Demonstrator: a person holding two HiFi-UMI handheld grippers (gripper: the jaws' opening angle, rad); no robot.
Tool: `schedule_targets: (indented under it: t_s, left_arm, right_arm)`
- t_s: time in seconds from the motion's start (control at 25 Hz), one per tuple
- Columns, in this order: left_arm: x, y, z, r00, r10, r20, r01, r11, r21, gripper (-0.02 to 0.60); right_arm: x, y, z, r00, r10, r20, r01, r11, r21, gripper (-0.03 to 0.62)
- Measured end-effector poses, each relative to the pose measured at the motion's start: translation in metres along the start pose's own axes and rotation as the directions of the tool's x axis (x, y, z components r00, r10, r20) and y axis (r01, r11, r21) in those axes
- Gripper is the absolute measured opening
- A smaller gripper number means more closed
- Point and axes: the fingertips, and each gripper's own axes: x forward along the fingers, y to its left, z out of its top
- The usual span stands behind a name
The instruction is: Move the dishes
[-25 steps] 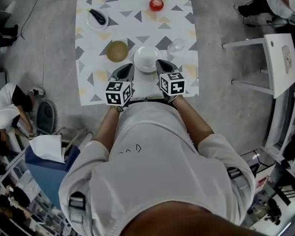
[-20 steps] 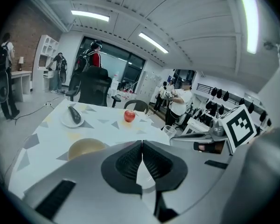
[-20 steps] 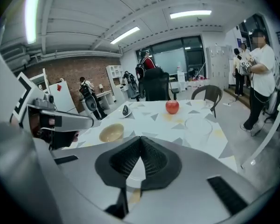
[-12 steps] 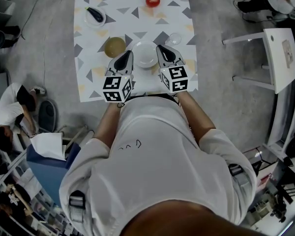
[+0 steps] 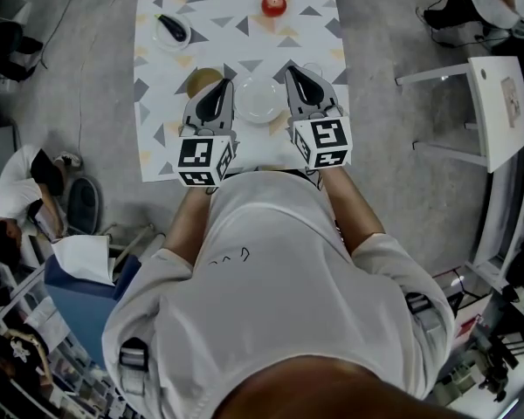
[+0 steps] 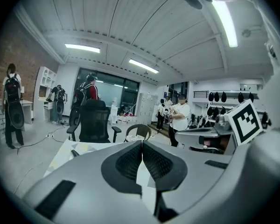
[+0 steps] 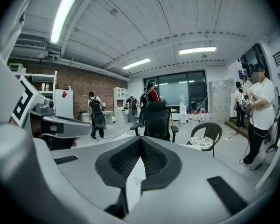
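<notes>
In the head view a white plate point(image 5: 258, 100) lies at the near middle of the table with the patterned cloth point(image 5: 157, 112). Left of it sits an olive bowl point(image 5: 198, 80), partly covered by my left gripper point(image 5: 220, 89). A clear glass bowl point(image 5: 313, 66) peeks out beside my right gripper point(image 5: 299, 75). Further back are a red fruit point(image 5: 274, 5) and a small dish with a dark aubergine point(image 5: 172, 30). Both grippers hover above the table on either side of the white plate, shut and empty. The left gripper point(image 6: 142, 146) and the right gripper point(image 7: 140, 143) look level into the room.
A white side table point(image 5: 498, 103) stands to the right and a blue seat with paper point(image 5: 83, 278) at the lower left. A black office chair point(image 7: 156, 120) and a wicker chair point(image 7: 207, 134) stand beyond the table. Several people stand around the room.
Both grippers have risen together and tilted up, looming larger in the head view. The left one now covers part of the olive bowl, the right one part of the glass bowl.
</notes>
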Motion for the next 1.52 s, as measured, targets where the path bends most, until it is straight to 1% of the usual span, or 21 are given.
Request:
schedule_targets:
  t_s: [0.16, 0.32, 1.28, 1.52]
  left_arm:
    - [-0.005, 0.0, 0.019, 0.999, 0.008, 0.05, -0.009, 1.0, 0.02, 0.02]
    - [-0.009, 0.002, 0.029, 0.997, 0.017, 0.079, -0.02, 0.999, 0.031, 0.02]
    - [-0.006, 0.004, 0.037, 0.995, 0.01, 0.095, -0.014, 0.999, 0.045, 0.02]
    - [-0.004, 0.005, 0.036, 0.996, 0.013, 0.093, -0.016, 0.999, 0.03, 0.02]
  right_arm:
    - [-0.007, 0.0, 0.022, 0.998, -0.018, 0.055, 0.02, 0.999, -0.044, -0.002]
    - [-0.011, 0.0, 0.029, 0.997, -0.026, 0.076, 0.03, 0.998, -0.052, -0.002]
    - [-0.008, -0.002, 0.024, 0.998, -0.013, 0.056, 0.015, 0.999, -0.044, -0.003]
    - [-0.008, -0.005, 0.024, 0.998, -0.019, 0.053, 0.021, 0.999, -0.043, -0.003]
